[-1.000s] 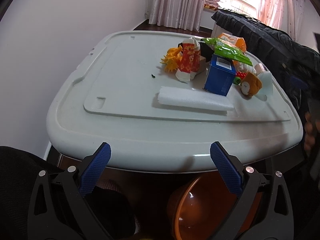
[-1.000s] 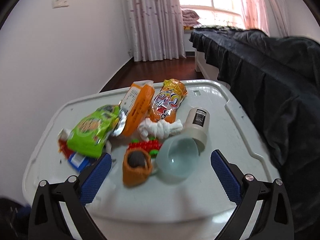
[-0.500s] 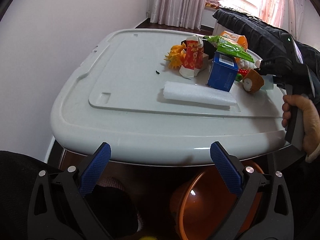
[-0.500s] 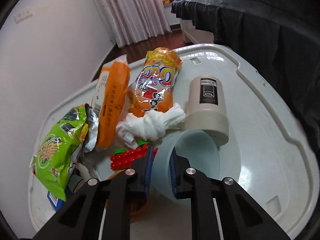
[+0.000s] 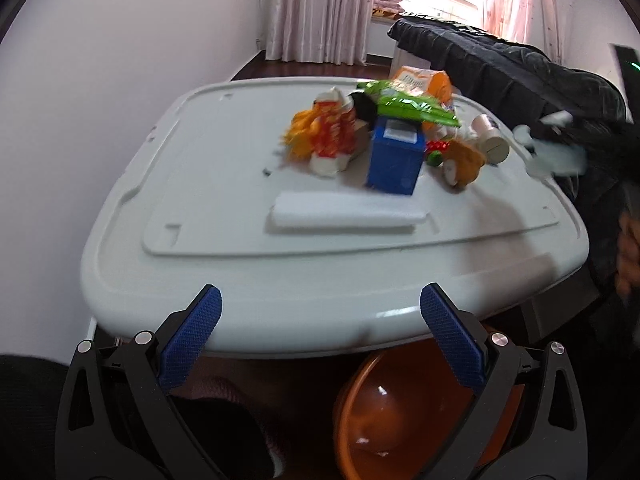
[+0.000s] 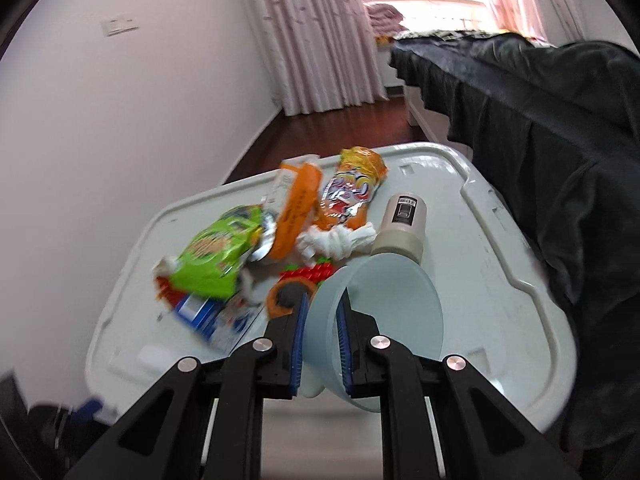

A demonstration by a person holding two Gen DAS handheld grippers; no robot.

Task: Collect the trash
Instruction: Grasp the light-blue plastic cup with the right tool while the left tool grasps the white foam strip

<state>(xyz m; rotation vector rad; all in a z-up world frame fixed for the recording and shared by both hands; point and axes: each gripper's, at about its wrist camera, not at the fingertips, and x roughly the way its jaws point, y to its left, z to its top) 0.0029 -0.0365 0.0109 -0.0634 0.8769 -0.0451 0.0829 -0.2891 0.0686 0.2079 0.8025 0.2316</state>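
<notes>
A pale blue plastic cup hangs tilted over the near part of the white table top, its wall pinched between the pads of my right gripper, which is shut on it. The same cup shows as a blur at the right of the left wrist view. Behind it lies the trash pile: a green snack bag, an orange packet, a wadded tissue and a beige canister. My left gripper stands open and holds nothing, in front of the table's near edge.
An orange bin sits below the table edge under my left gripper. A blue box, a white foam strip and a red-and-white carton lie on the table. A dark blanket covers the bed to the right. A hand shows at the right edge.
My right gripper went from wide open to shut on the cup's wall, then drew back and up with the cup. The left gripper's view shifted slightly; its jaws stayed open.
</notes>
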